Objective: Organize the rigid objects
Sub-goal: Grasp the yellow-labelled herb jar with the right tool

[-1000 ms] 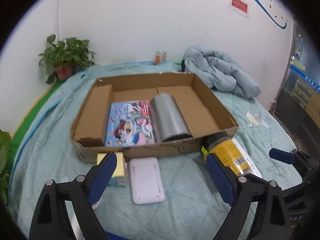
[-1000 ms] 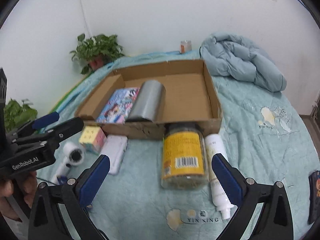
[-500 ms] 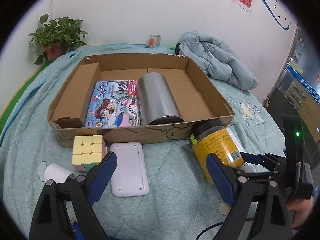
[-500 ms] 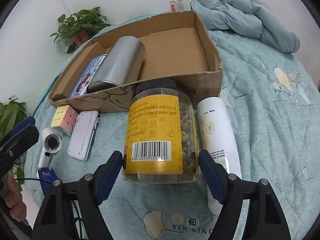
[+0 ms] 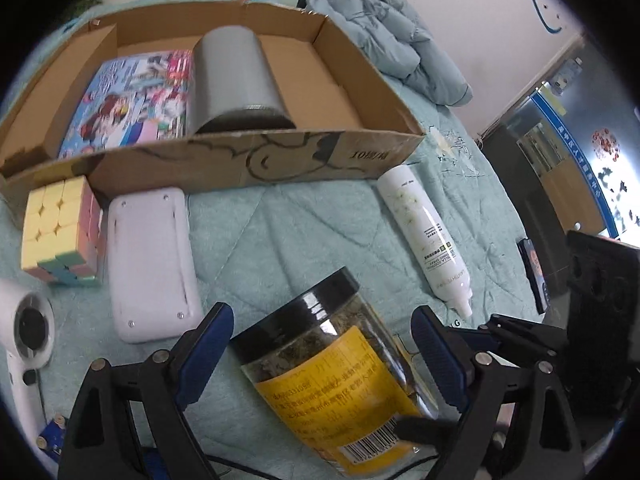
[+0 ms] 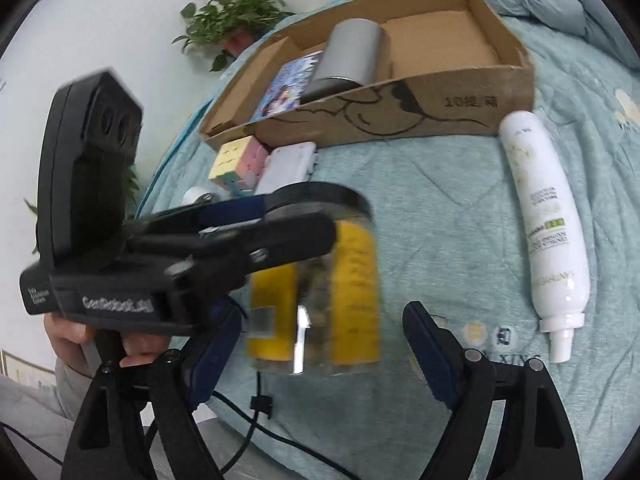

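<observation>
A clear jar [image 5: 332,380] with a black lid and yellow label lies tilted on the green quilt, a short way in front of the cardboard box [image 5: 280,156]. My left gripper [image 5: 322,352] straddles its lid end, open, with a gap showing beside its right finger. In the right wrist view the jar [image 6: 352,280] is blurred between the fingers of my right gripper [image 6: 324,348]. Those jaws are opening and bedding shows between the jar and the right finger. The left gripper [image 6: 298,222] reaches across the jar from the left. Inside the box lie a silver cylinder [image 5: 236,80] and a picture book [image 5: 128,92].
A white tube [image 5: 424,236] lies right of the jar. Left of it are a flat white case [image 5: 150,264], a pastel cube [image 5: 60,232] and a white hand fan [image 5: 28,332]. A phone [image 5: 534,272] lies far right, a bundled jacket [image 5: 392,32] behind the box.
Both grippers have dipped down and closed in around the jar. The jar lay with its lid against the box front and now sits nearer, clear of the box. The right jaws narrowed.
</observation>
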Tool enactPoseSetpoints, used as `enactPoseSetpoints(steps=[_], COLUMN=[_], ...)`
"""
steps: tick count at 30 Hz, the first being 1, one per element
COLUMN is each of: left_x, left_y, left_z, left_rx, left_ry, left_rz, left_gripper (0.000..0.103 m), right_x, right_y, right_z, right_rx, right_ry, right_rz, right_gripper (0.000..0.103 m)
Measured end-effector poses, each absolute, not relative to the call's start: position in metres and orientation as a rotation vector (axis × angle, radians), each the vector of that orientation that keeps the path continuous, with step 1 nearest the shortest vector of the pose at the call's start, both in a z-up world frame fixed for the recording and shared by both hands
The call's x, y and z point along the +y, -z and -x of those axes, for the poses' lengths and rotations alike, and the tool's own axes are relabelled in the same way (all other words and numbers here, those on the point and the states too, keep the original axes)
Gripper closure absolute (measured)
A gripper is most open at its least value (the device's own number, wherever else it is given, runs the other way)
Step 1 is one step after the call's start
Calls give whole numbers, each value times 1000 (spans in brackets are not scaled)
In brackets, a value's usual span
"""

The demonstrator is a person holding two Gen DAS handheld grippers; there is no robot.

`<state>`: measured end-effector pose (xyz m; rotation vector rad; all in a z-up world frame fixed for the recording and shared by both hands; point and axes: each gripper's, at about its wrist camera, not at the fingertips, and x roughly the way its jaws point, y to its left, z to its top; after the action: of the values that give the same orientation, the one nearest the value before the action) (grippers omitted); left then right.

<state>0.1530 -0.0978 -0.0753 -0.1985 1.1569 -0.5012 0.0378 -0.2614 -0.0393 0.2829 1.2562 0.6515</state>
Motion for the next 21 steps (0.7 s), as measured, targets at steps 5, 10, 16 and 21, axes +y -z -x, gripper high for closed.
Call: enactPoseSetpoints(steps=[5,10,16,21], left_x=[-93,-79,-76,-75], left_y=[88,100,102,104], left_z=[-153,-156,-159,-164], left_rx=[1209,1251,1270,1288], left_ry=[465,453,457,456], left_rz=[203,270,285,302], left_gripper=[13,12,11,10], right_x=[-260,-231,-216,-215], right_y=[59,70,69,71], right_z=[-47,-46,-36,-29], right_rx=[1334,1384,1366,1329], right_ry=[-721,-786,-756,-717], right_rz=[-366,-366,-341,-373], right_gripper=[23,22,22,22])
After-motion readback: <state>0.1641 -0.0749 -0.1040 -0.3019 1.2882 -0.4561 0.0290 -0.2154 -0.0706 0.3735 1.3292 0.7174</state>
